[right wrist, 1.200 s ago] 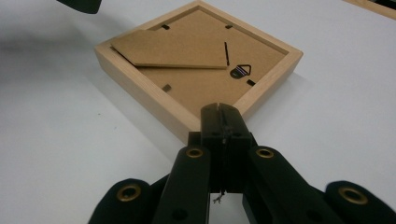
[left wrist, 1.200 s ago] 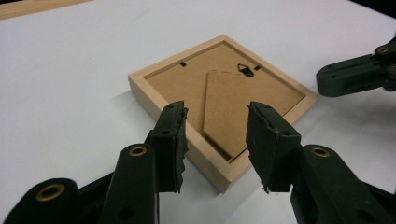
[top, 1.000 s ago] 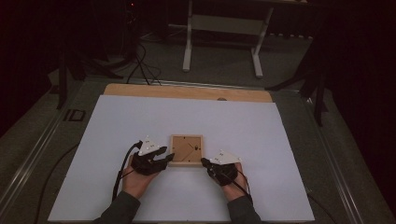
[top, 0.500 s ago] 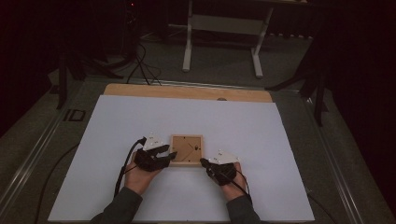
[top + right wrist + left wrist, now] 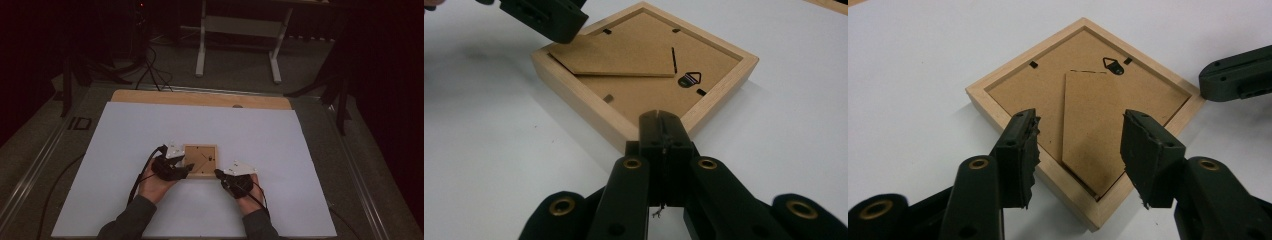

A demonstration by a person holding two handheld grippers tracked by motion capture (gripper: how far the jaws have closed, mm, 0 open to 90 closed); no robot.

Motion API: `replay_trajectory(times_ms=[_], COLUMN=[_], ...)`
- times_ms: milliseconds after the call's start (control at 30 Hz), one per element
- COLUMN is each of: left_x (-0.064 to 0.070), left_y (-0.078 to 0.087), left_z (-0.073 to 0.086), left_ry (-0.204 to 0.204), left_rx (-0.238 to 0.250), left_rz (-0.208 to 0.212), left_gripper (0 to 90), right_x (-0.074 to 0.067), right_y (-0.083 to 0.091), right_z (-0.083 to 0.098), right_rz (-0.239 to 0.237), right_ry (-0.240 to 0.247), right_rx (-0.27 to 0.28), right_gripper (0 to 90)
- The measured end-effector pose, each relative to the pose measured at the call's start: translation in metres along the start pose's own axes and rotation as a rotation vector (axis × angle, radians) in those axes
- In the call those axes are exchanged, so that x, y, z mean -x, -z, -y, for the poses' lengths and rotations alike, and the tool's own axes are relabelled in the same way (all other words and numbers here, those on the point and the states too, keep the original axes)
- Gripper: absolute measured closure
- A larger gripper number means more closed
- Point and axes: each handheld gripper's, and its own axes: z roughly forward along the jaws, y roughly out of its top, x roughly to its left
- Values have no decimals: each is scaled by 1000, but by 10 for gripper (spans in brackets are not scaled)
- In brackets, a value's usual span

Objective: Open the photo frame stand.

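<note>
Two grippers at one picture frame, face down in the middle of the picture.
Since before, the left gripper has slid closer and its jaws have been opening over the frame's corner; the right gripper stays pressed together, tip against the frame's edge.

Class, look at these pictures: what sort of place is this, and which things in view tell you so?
Probably a lab or workshop set up for recording handwork. A white sheet covers a wooden table, cables run across the dark floor, and a metal stand is behind. A person works a picture frame lying face down.
</note>
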Motion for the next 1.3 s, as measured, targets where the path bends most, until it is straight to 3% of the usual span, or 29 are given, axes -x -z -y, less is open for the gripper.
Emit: replay_trajectory(times_ms=[200, 533, 800, 1000, 1300], left_x=[5, 6, 10, 9, 11], left_y=[-11, -18, -22, -23, -23], left_z=[-3, -5, -5, -5, -11], left_ry=[-37, -26, -48, -35, -33], left_rx=[-30, -44, -69, -75, -95], left_rz=[-1, 5, 9, 20, 2], left_gripper=[469, 471, 466, 493, 513], right_x=[0, 1, 1, 1, 0], right_y=[0, 0, 0, 0, 0], right_z=[0, 0, 0, 0, 0], right_rz=[-2, -3, -4, -4, -2], right_ry=[-4, -9, -11, -11, -8], right_rx=[0, 2, 2, 2, 1], right_gripper=[896, 896, 896, 896, 896])
